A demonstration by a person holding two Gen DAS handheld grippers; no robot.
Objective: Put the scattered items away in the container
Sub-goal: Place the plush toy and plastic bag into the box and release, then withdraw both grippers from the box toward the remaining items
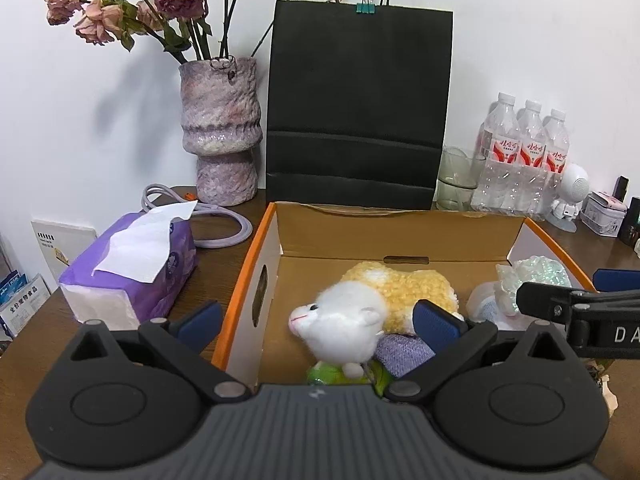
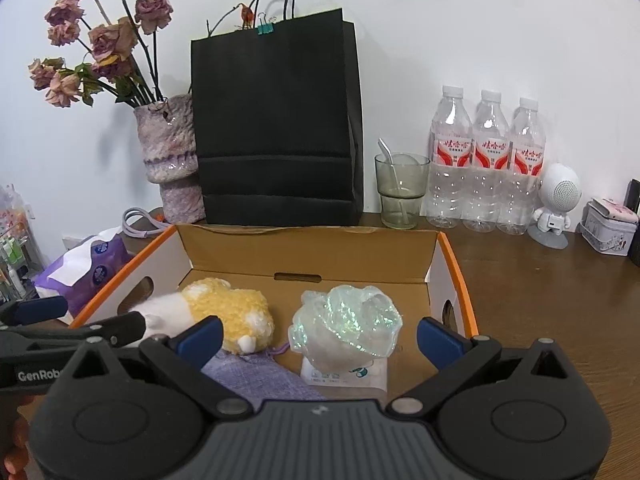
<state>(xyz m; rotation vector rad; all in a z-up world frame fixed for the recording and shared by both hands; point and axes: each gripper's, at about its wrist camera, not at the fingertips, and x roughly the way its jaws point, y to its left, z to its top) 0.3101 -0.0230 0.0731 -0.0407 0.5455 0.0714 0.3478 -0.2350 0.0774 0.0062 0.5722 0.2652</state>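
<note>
Behind plush toy (image 1: 360,312), green item (image 1: 332,374).

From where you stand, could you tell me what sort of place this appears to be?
Probably a home desk or side table against a wall: a wooden tabletop holds a vase of dried roses, a tissue pack and bottled water behind the cardboard box.

My own housing hides the near end of the cardboard box (image 1: 245,280), so the green item (image 1: 326,372) under the plush toy (image 1: 344,326) stays unidentifiable. My right fingers (image 2: 200,338) cover part of the purple cloth (image 2: 256,376). The white packet (image 2: 346,374) lies half under the iridescent wrap (image 2: 348,322), its print too small to read. The dried flowers (image 1: 120,16) are cut off at the top edge.
</note>
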